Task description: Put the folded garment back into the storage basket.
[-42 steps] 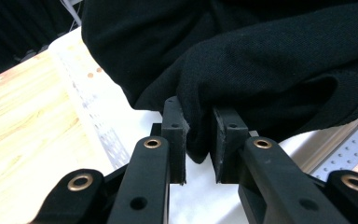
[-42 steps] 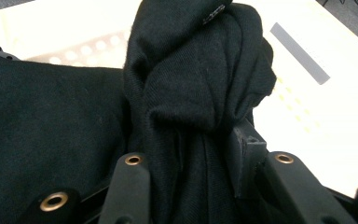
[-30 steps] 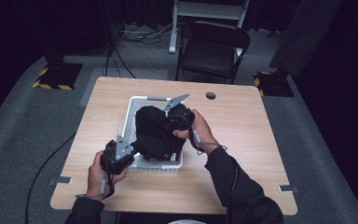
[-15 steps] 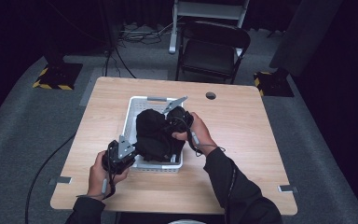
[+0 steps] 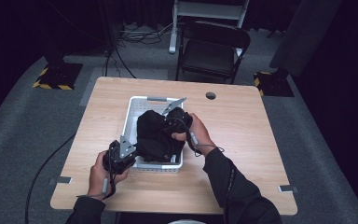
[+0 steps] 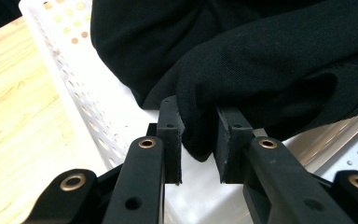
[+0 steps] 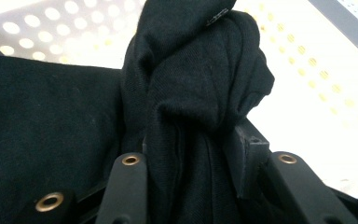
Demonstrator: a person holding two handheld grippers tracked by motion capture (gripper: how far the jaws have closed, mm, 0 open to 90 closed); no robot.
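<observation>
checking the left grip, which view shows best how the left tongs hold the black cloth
The left gripper view: the left tongs pinch a fold of black cloth close up. The high view shows the cloth heaped in the white basket; the right gripper view, another bunch.

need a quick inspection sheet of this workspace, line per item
surface: light wooden table, round hole near far edge
job's things: black garment bunched in white perforated basket
clutter: nothing seen
grippers: left gripper pinches a garment fold at the basket's near left corner; right gripper clamps a bunched fold over the basket
cables: black cable on the floor left of the table
surroundings: black folding chair beyond the table, grey carpet, dark curtains
</observation>
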